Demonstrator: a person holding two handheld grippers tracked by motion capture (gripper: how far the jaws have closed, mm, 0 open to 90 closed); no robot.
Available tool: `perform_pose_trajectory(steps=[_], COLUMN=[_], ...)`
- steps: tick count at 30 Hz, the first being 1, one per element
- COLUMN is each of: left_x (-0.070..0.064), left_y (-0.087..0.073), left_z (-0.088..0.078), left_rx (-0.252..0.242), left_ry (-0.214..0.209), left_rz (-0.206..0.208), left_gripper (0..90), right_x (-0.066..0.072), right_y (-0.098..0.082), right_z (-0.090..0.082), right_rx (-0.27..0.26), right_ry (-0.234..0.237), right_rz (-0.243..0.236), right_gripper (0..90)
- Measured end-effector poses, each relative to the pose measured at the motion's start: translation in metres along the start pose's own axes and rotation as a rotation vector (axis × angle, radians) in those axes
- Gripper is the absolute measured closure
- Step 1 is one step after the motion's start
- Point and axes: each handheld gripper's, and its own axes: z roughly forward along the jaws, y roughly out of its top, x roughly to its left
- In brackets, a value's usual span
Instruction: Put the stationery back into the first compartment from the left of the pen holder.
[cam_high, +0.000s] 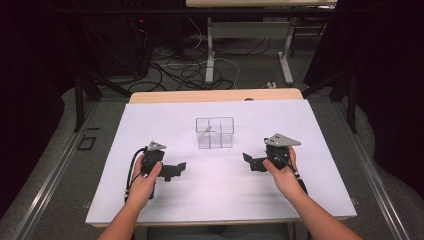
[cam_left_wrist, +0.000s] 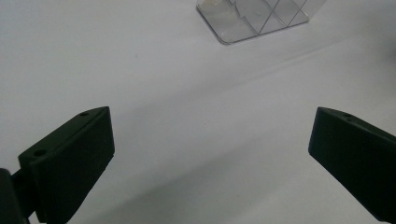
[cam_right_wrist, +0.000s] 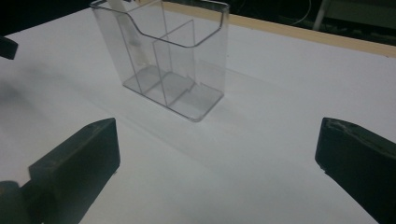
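On white table (cam_high: 150, 200), both grippers level, jaws wide apart, flanking clear organizer (cam_high: 215, 132).

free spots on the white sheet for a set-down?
Bare between the left gripper and right gripper, in front of the clear divided holder. Also bare left, right and behind the holder. Crowded nowhere; both grippers are open, holding nothing.

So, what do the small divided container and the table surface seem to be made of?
The container looks like clear, glossy hard plastic, perhaps acrylic: the inner dividers and the table show through its walls, and its edges catch light. The table surface looks like a matte white sheet or laminate, with no glare, over a wood-coloured board whose edge shows at the far side.
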Motion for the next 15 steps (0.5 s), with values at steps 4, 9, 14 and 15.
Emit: perform_pose_trajectory(steps=[4,9,14,15], left_x=[0.0,0.0,0.001,0.001], left_y=[0.0,0.0,0.0,0.0], left_z=[0.0,0.0,0.0,-0.001], left_rx=[0.002,0.003,0.003,0.001], left_ry=[0.002,0.001,0.001,0.001], left_rz=[0.0,0.0,0.001,0.001], left_gripper=[0.3,0.3,0.3,0.3], right_x=[-0.008,-0.019,-0.027,-0.027], right_y=[-0.006,-0.014,-0.019,-0.02], right_z=[-0.003,-0.004,-0.005,-0.006], right_rx=[-0.005,-0.003,0.009,0.012], right_ry=[-0.032,-0.058,-0.071,-0.078], right_rz=[0.025,0.059,0.065,0.072], right_gripper=[0.0,0.0,0.0,0.0])
